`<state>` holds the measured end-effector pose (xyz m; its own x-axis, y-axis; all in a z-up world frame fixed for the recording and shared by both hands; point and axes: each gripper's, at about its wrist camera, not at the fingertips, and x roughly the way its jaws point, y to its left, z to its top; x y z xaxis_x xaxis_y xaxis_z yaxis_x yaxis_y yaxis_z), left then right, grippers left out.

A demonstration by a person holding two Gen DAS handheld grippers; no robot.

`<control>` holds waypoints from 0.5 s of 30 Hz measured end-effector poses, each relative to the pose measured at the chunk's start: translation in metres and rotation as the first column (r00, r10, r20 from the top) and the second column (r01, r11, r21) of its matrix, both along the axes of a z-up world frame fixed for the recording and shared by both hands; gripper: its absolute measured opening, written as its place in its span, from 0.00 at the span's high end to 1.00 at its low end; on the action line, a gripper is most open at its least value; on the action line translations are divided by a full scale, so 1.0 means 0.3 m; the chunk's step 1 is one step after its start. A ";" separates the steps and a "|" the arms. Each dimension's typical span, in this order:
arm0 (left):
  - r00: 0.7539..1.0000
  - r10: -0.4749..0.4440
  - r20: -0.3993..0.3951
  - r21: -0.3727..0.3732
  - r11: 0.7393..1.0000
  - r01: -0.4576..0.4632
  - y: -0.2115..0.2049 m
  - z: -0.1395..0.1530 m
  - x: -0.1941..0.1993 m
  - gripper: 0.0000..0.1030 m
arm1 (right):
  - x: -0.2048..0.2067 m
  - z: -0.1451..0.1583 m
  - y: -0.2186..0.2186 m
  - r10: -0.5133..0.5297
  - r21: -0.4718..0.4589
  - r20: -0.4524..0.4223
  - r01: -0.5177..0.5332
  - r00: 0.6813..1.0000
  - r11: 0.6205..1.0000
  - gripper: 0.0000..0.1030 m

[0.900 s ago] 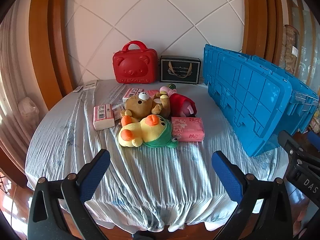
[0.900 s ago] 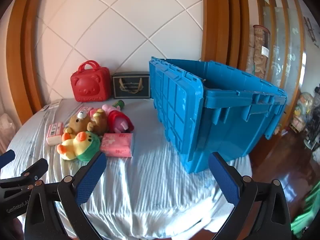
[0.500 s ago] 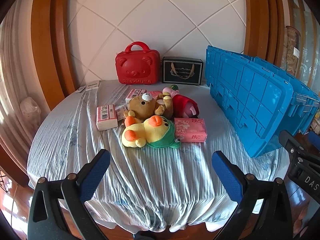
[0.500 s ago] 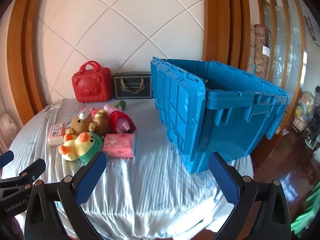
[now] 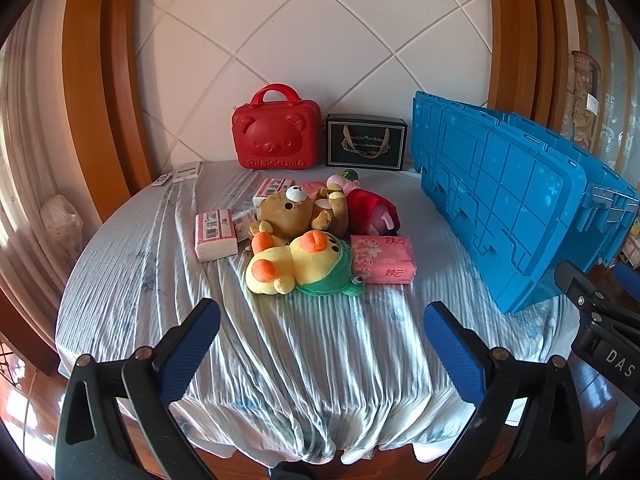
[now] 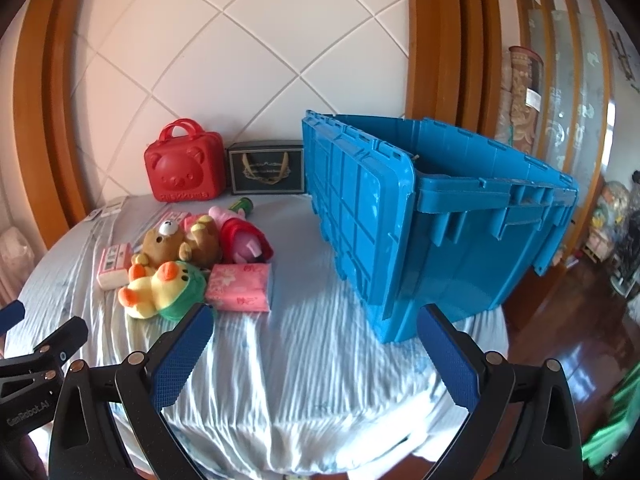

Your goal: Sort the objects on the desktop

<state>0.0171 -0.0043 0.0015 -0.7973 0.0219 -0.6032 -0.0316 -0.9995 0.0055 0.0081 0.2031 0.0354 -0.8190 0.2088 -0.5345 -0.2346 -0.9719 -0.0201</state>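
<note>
Blue padded fingers [image 5: 191, 344] stand wide apart on the left tool [image 5: 320, 344], and the right tool [image 6: 316, 354] is spread just as wide; neither holds anything, and both hover over the near edge of the worktop [image 5: 320, 380], which is covered with a wrinkled pale cloth. Further out, in the middle of the cloth, lies the pile to be sorted: a yellow duck toy [image 5: 298, 264], touching a brown bear toy [image 5: 290, 214] behind it, a pink tissue pack [image 5: 384, 259] just beside the duck, a red and pink toy [image 5: 372, 210], and a white tissue pack [image 5: 215, 234] to the left. The blue crate [image 6: 460, 216] stands open on the right, well apart from the pile. Because the toys lie against each other, a grab at the duck could probably drag the bear or nudge the pink pack along. The loose cloth might bunch under a low pinch and get caught in the fingers.
</note>
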 end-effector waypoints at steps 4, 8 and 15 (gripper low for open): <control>1.000 -0.004 0.006 -0.001 1.000 0.004 -0.001 -0.005 -0.002 0.00 | 0.001 0.000 -0.001 0.000 -0.001 -0.001 0.000 1.000 1.000 0.00; 1.000 -0.008 0.014 -0.004 1.000 0.008 0.001 -0.015 -0.003 0.00 | 0.002 0.001 -0.003 -0.002 -0.004 -0.002 0.002 1.000 1.000 0.00; 1.000 -0.015 0.027 -0.005 1.000 0.015 0.002 -0.031 -0.002 0.00 | 0.006 -0.004 0.000 -0.009 -0.012 0.001 0.009 1.000 1.000 0.00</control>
